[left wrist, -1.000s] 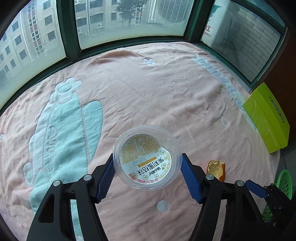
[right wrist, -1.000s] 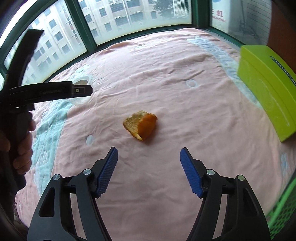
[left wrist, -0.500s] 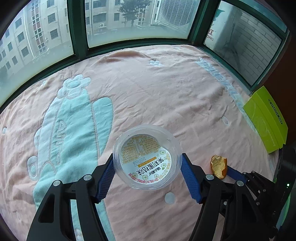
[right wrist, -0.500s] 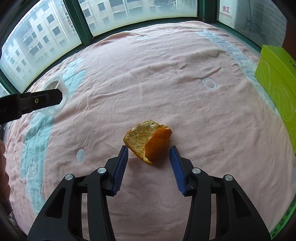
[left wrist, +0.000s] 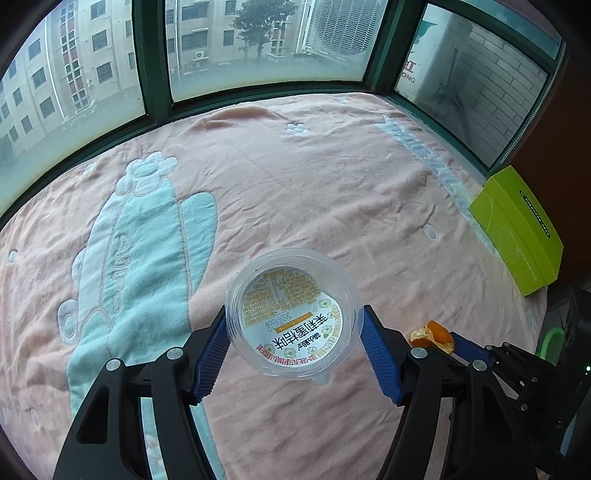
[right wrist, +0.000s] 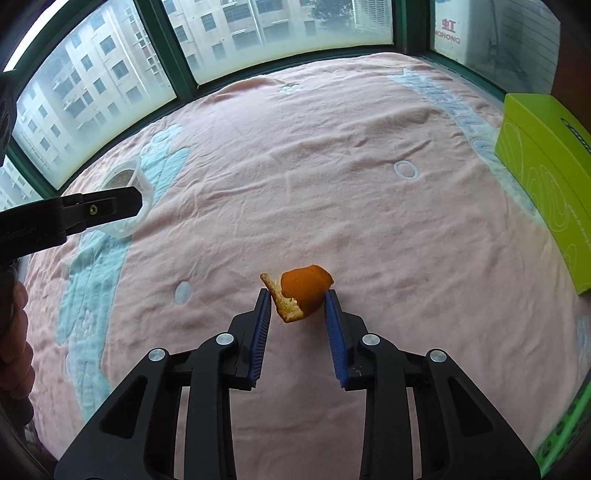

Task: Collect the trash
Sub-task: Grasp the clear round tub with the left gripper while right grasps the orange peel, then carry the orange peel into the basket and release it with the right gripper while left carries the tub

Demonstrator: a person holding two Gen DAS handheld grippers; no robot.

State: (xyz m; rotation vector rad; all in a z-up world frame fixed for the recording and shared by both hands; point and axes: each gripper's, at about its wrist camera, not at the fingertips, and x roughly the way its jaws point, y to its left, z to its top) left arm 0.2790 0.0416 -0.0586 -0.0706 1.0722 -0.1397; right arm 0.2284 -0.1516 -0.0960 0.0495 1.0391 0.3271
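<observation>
1. Peel first: the orange peel (right wrist: 303, 293) sits pinched between the blue pads of the right gripper (right wrist: 298, 301), which a second ago stood spread wide with the peel lying ahead of it on the pink blanket (right wrist: 332, 147). Whether the peel has left the blanket cannot be told.
2. Cup in the other hand: the left gripper (left wrist: 293, 328) remains clamped on the clear plastic cup (left wrist: 291, 314), printed label facing the camera, as in the earlier frames.
3. Judged from this, both pieces of trash are in hand, so carrying them to a bin looks like the next step.
4. Off to the right gripper's lower right, a green basket (right wrist: 561, 439) shows at the blanket's edge, a likely bin.
5. Farther right lies a green box (right wrist: 546, 155); beyond it, the windows (right wrist: 277, 33).
</observation>
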